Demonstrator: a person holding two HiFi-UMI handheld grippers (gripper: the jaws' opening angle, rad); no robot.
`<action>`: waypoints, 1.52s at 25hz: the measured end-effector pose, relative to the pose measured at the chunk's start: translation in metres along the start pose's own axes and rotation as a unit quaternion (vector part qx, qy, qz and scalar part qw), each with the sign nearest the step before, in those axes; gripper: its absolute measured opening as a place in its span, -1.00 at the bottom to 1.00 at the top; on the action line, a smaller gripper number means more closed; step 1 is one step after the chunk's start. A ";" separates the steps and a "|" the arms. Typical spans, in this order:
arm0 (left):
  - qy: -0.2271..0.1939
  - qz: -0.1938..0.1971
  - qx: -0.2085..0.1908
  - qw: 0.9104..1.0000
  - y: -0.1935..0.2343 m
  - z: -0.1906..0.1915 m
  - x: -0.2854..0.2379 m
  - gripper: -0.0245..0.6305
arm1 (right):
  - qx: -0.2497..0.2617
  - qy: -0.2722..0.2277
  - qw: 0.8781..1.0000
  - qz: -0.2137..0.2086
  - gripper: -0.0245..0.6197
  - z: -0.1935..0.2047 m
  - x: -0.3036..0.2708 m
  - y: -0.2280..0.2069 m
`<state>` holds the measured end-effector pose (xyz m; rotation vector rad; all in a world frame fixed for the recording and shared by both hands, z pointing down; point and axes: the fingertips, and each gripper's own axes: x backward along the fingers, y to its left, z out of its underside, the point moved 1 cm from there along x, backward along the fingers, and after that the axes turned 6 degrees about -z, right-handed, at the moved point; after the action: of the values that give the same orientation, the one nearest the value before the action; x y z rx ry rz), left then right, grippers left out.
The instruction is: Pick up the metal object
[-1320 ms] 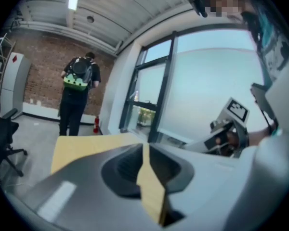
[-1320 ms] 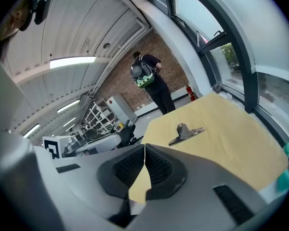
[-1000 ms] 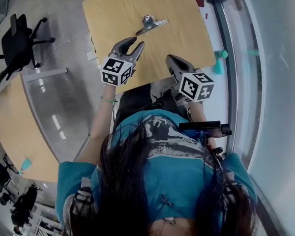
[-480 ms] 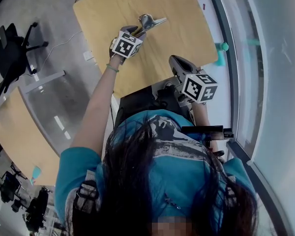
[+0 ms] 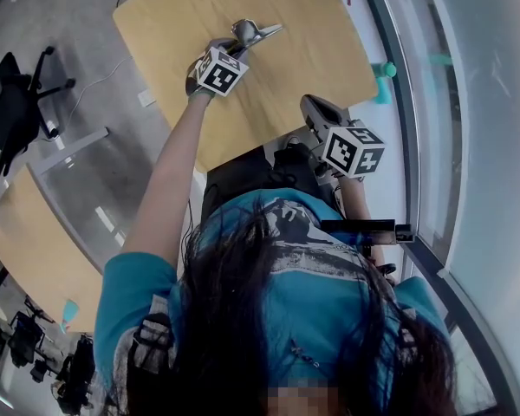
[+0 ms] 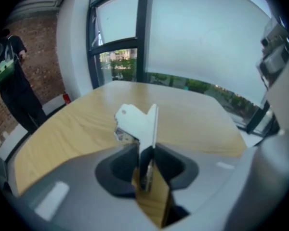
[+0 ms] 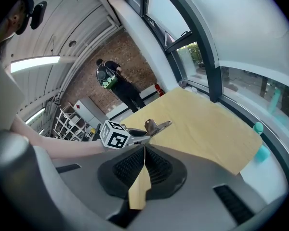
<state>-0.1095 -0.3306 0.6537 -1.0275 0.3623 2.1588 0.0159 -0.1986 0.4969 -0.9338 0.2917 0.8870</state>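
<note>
The metal object, a shiny piece with a thin upright plate, lies on the wooden table toward its far side. My left gripper reaches out to it at arm's length. In the left gripper view the plate stands between the two dark pads, which have just been closing and now press on it from both sides; the left gripper is shut on it. My right gripper hangs near the table's front edge with its jaws together and nothing in them. From there I see the metal object and the left gripper's marker cube.
A second wooden table and a black office chair stand at the left. A teal object sits by the glass wall on the right. A person stands far off by the brick wall.
My left gripper has gone forward and down from the table's front edge to the metal object, and its jaws now hold the plate. The right gripper has barely shifted.
</note>
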 end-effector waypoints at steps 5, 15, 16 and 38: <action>0.012 -0.006 0.022 1.000 -0.004 0.002 0.002 -0.60 | 0.005 0.004 1.000 -0.006 -0.88 0.000 0.000 0.002; -0.047 0.002 0.138 0.989 -0.010 0.007 0.037 -0.64 | 0.007 0.015 1.000 -0.012 -0.88 0.013 0.002 0.002; -0.055 0.001 0.145 0.988 -0.011 0.007 0.043 -0.66 | 0.008 0.016 1.000 -0.014 -0.88 0.014 0.001 0.004; -0.094 0.035 0.245 0.964 -0.047 0.028 0.097 -0.86 | 0.009 0.021 0.999 -0.024 -0.88 0.019 -0.004 0.005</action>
<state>-0.1342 -0.2360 0.6000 -0.5334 0.8013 2.0558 0.0074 -0.1843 0.5071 -0.9404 0.3115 0.8192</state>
